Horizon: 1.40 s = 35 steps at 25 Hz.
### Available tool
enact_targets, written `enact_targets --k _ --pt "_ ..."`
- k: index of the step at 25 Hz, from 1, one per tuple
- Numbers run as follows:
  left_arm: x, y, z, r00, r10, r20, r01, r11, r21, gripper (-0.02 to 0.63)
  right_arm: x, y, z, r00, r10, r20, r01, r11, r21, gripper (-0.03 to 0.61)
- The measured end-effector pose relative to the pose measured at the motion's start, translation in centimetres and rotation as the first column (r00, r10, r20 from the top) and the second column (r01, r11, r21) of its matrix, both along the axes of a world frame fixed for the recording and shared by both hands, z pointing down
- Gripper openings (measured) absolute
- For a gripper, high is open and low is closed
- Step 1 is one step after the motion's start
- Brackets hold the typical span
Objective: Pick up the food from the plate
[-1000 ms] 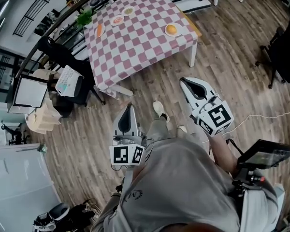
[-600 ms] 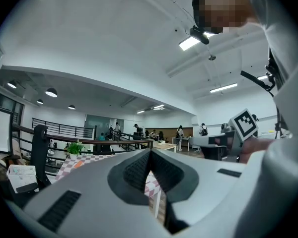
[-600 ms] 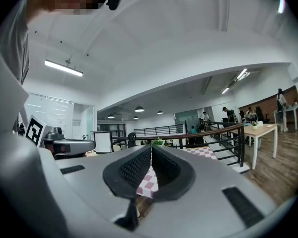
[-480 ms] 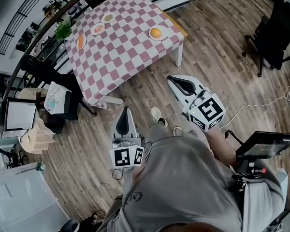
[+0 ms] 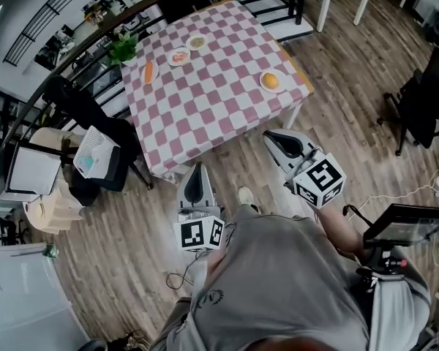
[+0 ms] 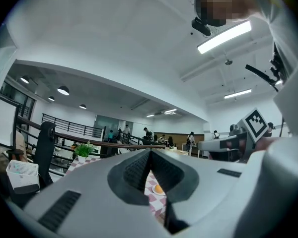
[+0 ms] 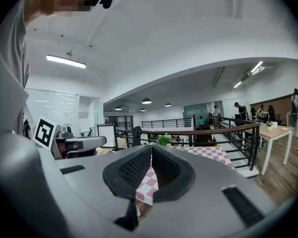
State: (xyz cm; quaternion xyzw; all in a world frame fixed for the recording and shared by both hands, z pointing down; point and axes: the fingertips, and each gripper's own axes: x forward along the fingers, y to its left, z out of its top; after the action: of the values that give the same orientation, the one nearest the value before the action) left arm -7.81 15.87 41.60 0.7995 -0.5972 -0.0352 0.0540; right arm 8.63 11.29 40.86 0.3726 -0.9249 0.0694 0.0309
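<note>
Carried left gripper (image 5: 196, 168) and right gripper (image 5: 269, 135) with jaws clenched on nothing, short of the checkered counter (image 5: 219, 101). Spotted the orange food (image 5: 271, 80) on its plate (image 5: 262, 85) near the counter's right edge: ahead, well apart, nearer the right gripper. Looked roundish, without clear long axis. Read no writing.
</note>
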Motion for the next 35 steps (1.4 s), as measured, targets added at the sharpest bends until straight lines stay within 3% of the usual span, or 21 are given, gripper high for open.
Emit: enact_targets --k 6,14,19,24,30,35 --pt "-2.8 -5.6 -1.1 0.996 0.07 0.055 -0.073 0.995 0.069 0.009 -4.3 -5.2 -0.7 1.0 0.003 -0.022 -0.003 1.0 0.005 0.015" --pt "-5.5 -11.3 0.5 0.984 0.159 0.08 -0.166 0.982 0.092 0.009 -8.2 -10.6 0.5 0.999 0.027 -0.035 -0.028 0.999 -0.02 0.016" --pt "-6.2 -14.0 2.5 0.974 0.224 0.029 -0.225 0.972 0.063 0.009 -9.1 -13.0 1.7 0.998 0.053 0.022 -0.051 0.995 -0.09 0.015" --pt "-6.6 -16.0 3.9 0.961 0.273 0.046 -0.275 0.961 0.038 0.009 -8.5 -14.2 3.0 0.994 0.107 0.004 -0.105 0.988 -0.116 0.015" --pt "-7.1 -17.2 4.1 0.959 0.283 0.024 -0.284 0.958 0.037 0.009 -8.8 -16.1 3.6 0.993 0.118 0.016 -0.115 0.983 -0.14 0.015" --pt "-8.0 -18.4 5.0 0.971 0.238 0.009 -0.238 0.971 0.023 0.009 -10.5 -18.1 4.3 0.997 0.062 0.037 -0.056 0.988 -0.146 0.016"
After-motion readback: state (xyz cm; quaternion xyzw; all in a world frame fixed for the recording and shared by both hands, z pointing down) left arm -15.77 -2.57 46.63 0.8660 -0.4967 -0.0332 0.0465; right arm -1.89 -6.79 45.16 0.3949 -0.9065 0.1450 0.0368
